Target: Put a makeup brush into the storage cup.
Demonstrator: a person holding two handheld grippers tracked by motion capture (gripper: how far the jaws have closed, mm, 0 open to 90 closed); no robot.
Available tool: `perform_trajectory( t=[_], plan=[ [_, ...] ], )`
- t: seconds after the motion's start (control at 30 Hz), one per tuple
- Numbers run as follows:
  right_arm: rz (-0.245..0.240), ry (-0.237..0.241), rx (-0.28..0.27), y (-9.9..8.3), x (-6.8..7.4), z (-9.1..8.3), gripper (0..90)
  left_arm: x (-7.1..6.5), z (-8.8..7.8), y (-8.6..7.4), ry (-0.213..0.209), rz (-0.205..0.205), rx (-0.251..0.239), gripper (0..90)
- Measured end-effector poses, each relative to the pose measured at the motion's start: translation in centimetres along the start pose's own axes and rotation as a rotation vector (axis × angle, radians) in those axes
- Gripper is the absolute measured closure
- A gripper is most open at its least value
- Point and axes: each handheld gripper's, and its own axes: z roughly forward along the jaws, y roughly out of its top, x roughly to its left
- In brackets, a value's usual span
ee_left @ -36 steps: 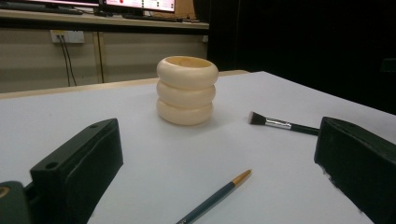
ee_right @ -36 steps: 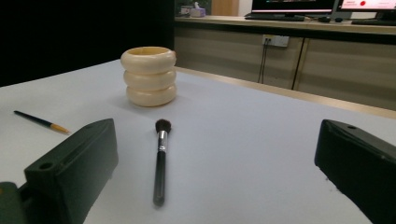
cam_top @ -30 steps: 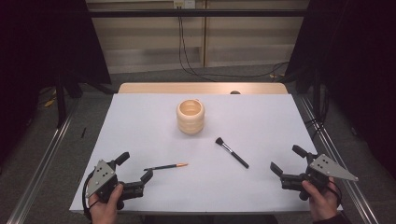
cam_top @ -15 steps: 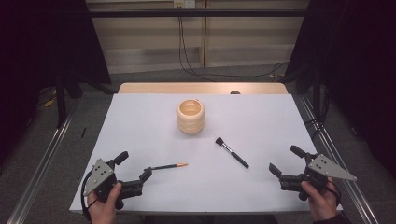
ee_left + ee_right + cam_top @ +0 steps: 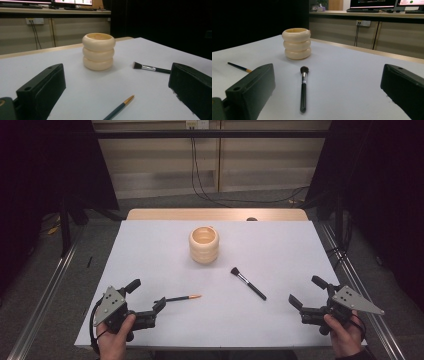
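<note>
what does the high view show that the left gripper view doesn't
High view alone: both hands, the left claw and right claw seen whole, open and apart from everything, plus the floor around the table. Left gripper view alone: monitors on a desk at the back and a wall socket. Both: the cream ringed cup, the makeup brush and the pencil lying near the left claw.

Pencil cut off by the bottom edge in the left gripper view, its dark end hidden behind a jaw, makeup brush handle end hidden behind the other jaw, cup inside too shadowed to tell.
</note>
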Motion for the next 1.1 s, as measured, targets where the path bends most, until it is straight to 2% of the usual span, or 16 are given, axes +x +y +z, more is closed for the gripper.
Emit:
perform_trajectory(
  t=[0.33,0.57,0.6,0.63,0.83,0.97,1.0,1.1],
  plan=[
    [0.003,0.000,0.002,-0.1,0.0,0.1,0.0,-0.2,1.6,1.7,-0.043,0.069,0.003,1.0],
    [0.003,0.008,0.007,-0.1,0.0,0.1,0.0,0.1,2.6,2.6,-0.056,0.085,0.011,1.2],
    [0.007,0.008,0.010,-0.1,0.0,0.1,0.0,0.2,3.1,2.8,-0.078,0.094,0.019,1.2],
    [0.009,0.006,0.008,-0.1,0.0,0.1,0.0,0.2,3.3,3.0,-0.067,0.092,0.027,1.5],
    [0.004,0.004,0.007,-0.1,0.0,0.1,0.0,0.4,4.6,3.6,-0.092,0.087,0.023,1.4],
    [0.013,0.014,0.014,-0.1,0.0,0.1,0.0,0.5,5.1,4.0,-0.083,0.088,0.019,1.3],
    [0.012,0.015,0.011,-0.1,0.0,0.2,0.0,0.4,5.4,4.3,-0.092,0.080,0.014,1.3],
    [0.011,0.015,0.008,-0.1,0.1,0.2,0.0,0.2,5.8,4.6,-0.098,0.091,0.020,1.2]
  ],
)
